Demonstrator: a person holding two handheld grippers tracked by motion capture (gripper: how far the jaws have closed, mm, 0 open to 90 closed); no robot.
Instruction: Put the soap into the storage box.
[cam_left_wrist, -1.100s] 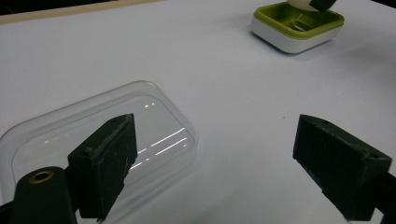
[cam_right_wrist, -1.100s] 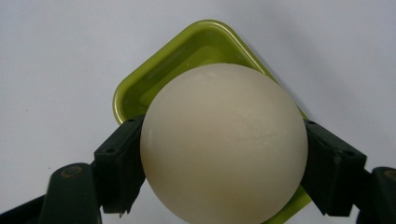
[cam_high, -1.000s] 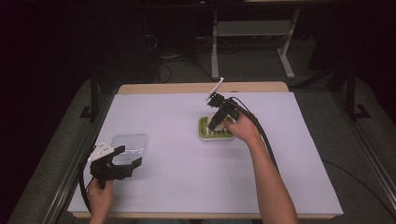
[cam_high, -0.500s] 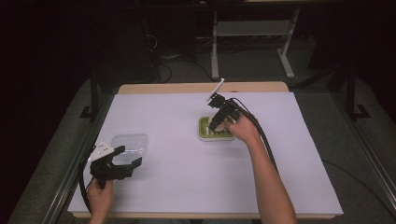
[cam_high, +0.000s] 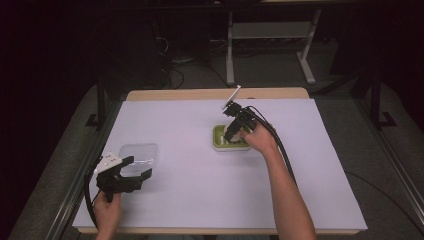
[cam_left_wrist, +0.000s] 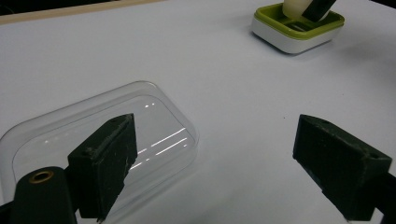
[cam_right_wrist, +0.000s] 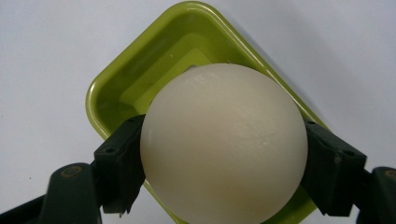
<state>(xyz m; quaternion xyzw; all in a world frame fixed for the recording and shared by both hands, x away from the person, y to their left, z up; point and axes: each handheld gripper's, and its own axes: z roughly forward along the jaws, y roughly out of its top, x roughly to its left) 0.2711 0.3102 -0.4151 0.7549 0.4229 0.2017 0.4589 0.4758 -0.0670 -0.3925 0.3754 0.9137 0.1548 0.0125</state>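
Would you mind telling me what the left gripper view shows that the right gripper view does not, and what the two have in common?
Left gripper view alone: the clear plastic lid lying on the white table cover, with the left gripper wide open, one jaw over the lid, nothing between the jaws.

Right gripper view alone: the right gripper shut on the rounded cream soap, both jaws pressed against its sides.

Both: the green soap dish with the soap over it, and the white cover.
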